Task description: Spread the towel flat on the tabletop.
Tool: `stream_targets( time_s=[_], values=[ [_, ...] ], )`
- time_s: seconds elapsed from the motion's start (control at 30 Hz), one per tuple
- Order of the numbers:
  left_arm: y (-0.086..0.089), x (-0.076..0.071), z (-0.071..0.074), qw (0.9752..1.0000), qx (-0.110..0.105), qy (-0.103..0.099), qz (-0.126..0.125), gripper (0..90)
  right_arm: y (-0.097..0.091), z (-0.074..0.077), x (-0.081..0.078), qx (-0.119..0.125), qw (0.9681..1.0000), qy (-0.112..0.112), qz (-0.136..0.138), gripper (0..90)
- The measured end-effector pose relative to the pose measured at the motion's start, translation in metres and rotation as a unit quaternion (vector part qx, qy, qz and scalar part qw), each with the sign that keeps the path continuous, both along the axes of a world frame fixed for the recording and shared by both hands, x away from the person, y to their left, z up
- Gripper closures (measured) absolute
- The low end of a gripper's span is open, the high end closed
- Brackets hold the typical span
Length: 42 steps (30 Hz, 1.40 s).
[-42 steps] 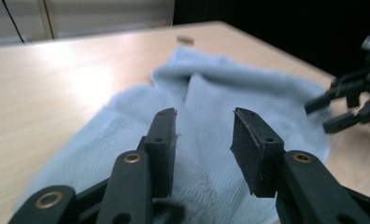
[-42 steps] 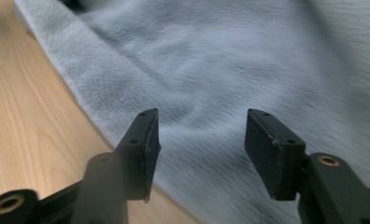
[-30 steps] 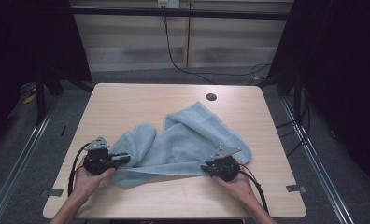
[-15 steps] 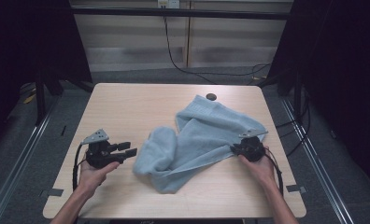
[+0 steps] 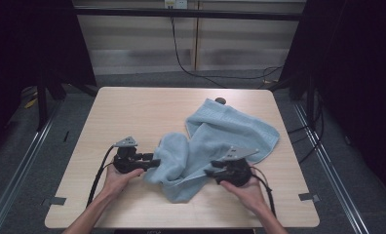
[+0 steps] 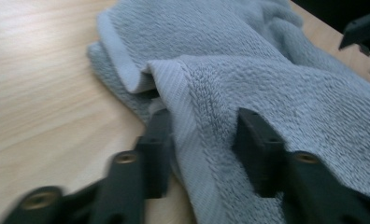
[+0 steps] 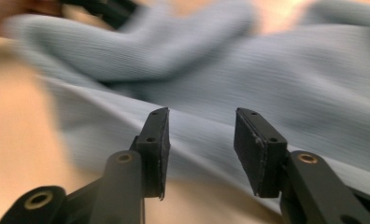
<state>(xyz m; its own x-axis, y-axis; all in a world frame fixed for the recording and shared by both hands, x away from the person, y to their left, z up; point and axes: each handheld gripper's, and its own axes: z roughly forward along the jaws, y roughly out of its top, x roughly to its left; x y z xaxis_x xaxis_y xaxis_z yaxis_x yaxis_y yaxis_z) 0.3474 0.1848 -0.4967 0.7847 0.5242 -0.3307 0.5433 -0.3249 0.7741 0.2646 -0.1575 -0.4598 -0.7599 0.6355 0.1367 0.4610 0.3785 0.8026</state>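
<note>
The light-blue towel (image 5: 220,146) lies crumpled mid-table, no fold finished, so most work seems left. The left gripper (image 6: 202,135) straddles its hem, jaws just closing, not yet pinching. The right gripper (image 7: 201,140), earlier clamped and lifting the towel rightward, has just opened, empty, near the towel's front edge.

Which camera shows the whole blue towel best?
The high view: the towel lies crumpled on the table, all its edges visible. The left gripper view shows a close-up of its striped hem and fuzzy loops between the left claw's pads. The right gripper view shows blurred folds beyond the right claw.
</note>
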Motion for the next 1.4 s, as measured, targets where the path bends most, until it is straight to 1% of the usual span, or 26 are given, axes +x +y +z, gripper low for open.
stream_targets(
  time_s=[0.07, 0.1, 0.17, 0.23, 0.3, 0.33, 0.37, 0.4, 0.47, 0.5, 0.6, 0.67, 0.77, 0.83, 0.9, 0.93, 0.97, 1.0, 1.1, 1.17, 1.2, 1.27, 1.3, 1.33, 1.37, 1.4],
  values=[
    [-0.001, -0.001, 0.000, 1.0000, -0.004, 0.001, -0.004, 79.8, 0.019, -0.001, -0.003, -0.004, 0.9996, -0.002, 0.027, 51.9],
    [0.001, -0.001, 0.001, 1.0000, -0.002, -0.004, -0.001, 88.0, 0.027, -0.001, -0.004, -0.004, 0.9992, -0.002, 0.040, 50.5],
    [0.004, -0.001, 0.004, 0.9999, -0.013, -0.002, 0.005, 89.7, 0.041, -0.001, -0.004, 0.002, 0.9983, 0.000, 0.059, 48.0],
    [0.007, -0.001, 0.007, 0.9998, -0.018, -0.005, 0.011, 89.9, 0.051, -0.004, -0.003, -0.004, 0.9971, 0.005, 0.075, 46.2],
    [0.011, -0.001, 0.009, 0.9996, -0.021, -0.010, 0.015, 90.0, 0.056, -0.009, -0.005, -0.007, 0.9965, 0.012, 0.083, 46.1],
    [0.012, -0.001, 0.010, 0.9995, -0.024, -0.013, 0.016, 90.0, 0.056, -0.011, -0.006, -0.013, 0.9961, 0.013, 0.086, 50.8],
    [0.013, -0.002, 0.013, 0.9993, -0.029, -0.015, 0.020, 90.0, 0.055, -0.012, -0.007, -0.017, 0.9960, 0.012, 0.087, 59.2],
    [0.015, -0.002, 0.014, 0.9990, -0.033, -0.018, 0.025, 90.0, 0.053, -0.013, -0.009, -0.021, 0.9957, 0.013, 0.089, 71.7],
    [0.021, -0.002, 0.020, 0.9979, -0.047, -0.024, 0.037, 90.0, 0.046, -0.012, -0.011, -0.014, 0.9965, 0.013, 0.082, 87.4],
    [0.024, -0.003, 0.024, 0.9969, -0.056, -0.031, 0.046, 90.0, 0.041, -0.010, -0.012, -0.003, 0.9969, 0.017, 0.077, 88.5],
    [0.039, -0.005, 0.037, 0.9930, -0.083, -0.045, 0.071, 90.0, 0.023, 0.003, -0.013, 0.012, 0.9988, 0.003, 0.048, 89.1],
    [0.050, -0.006, 0.047, 0.9901, -0.095, -0.050, 0.091, 90.0, 0.005, 0.016, -0.012, 0.024, 0.9994, -0.018, 0.018, 89.2],
    [0.063, -0.009, 0.059, 0.9860, -0.111, -0.061, 0.109, 90.0, -0.020, 0.029, -0.009, 0.031, 0.9985, -0.041, -0.019, 89.2],
    [0.065, -0.012, 0.064, 0.9850, -0.117, -0.064, 0.109, 90.0, -0.035, 0.035, -0.009, 0.033, 0.9973, -0.051, -0.042, 89.2],
    [0.061, -0.015, 0.067, 0.9866, -0.105, -0.069, 0.103, 90.0, -0.046, 0.039, -0.010, 0.031, 0.9959, -0.059, -0.061, 89.2],
    [0.059, -0.015, 0.068, 0.9866, -0.104, -0.075, 0.102, 90.0, -0.052, 0.041, -0.010, 0.034, 0.9952, -0.062, -0.068, 89.2],
    [0.057, -0.016, 0.069, 0.9862, -0.110, -0.072, 0.101, 90.0, -0.057, 0.041, -0.010, 0.034, 0.9944, -0.062, -0.078, 89.2],
    [0.054, -0.016, 0.070, 0.9864, -0.110, -0.070, 0.100, 90.0, -0.063, 0.042, -0.010, 0.031, 0.9934, -0.068, -0.087, 89.2],
    [0.048, -0.016, 0.070, 0.9871, -0.104, -0.068, 0.101, 90.0, -0.081, 0.038, -0.007, 0.022, 0.9904, -0.069, -0.118, 89.1],
    [0.048, -0.016, 0.071, 0.9867, -0.096, -0.071, 0.110, 90.0, -0.095, 0.030, -0.002, 0.023, 0.9884, -0.057, -0.139, 89.1],
    [0.048, -0.014, 0.069, 0.9868, -0.098, -0.066, 0.111, 90.0, -0.101, 0.025, 0.002, 0.019, 0.9867, -0.052, -0.153, 89.1],
    [0.050, -0.010, 0.063, 0.9867, -0.083, -0.061, 0.125, 90.0, -0.112, 0.012, 0.010, 0.003, 0.9836, -0.041, -0.175, 89.1],
    [0.052, -0.007, 0.058, 0.9874, -0.084, -0.047, 0.126, 90.0, -0.117, 0.005, 0.014, -0.012, 0.9810, -0.036, -0.190, 89.1],
    [0.053, -0.005, 0.052, 0.9871, -0.079, -0.039, 0.134, 90.0, -0.123, -0.003, 0.020, -0.007, 0.9805, -0.024, -0.195, 89.0],
    [0.051, -0.003, 0.047, 0.9872, -0.072, -0.033, 0.139, 90.0, -0.128, -0.009, 0.024, 0.009, 0.9802, -0.005, -0.198, 89.0],
    [0.048, -0.001, 0.042, 0.9883, -0.065, -0.025, 0.136, 90.0, -0.127, -0.012, 0.027, 0.000, 0.9800, -0.002, -0.199, 88.8]
  ],
)
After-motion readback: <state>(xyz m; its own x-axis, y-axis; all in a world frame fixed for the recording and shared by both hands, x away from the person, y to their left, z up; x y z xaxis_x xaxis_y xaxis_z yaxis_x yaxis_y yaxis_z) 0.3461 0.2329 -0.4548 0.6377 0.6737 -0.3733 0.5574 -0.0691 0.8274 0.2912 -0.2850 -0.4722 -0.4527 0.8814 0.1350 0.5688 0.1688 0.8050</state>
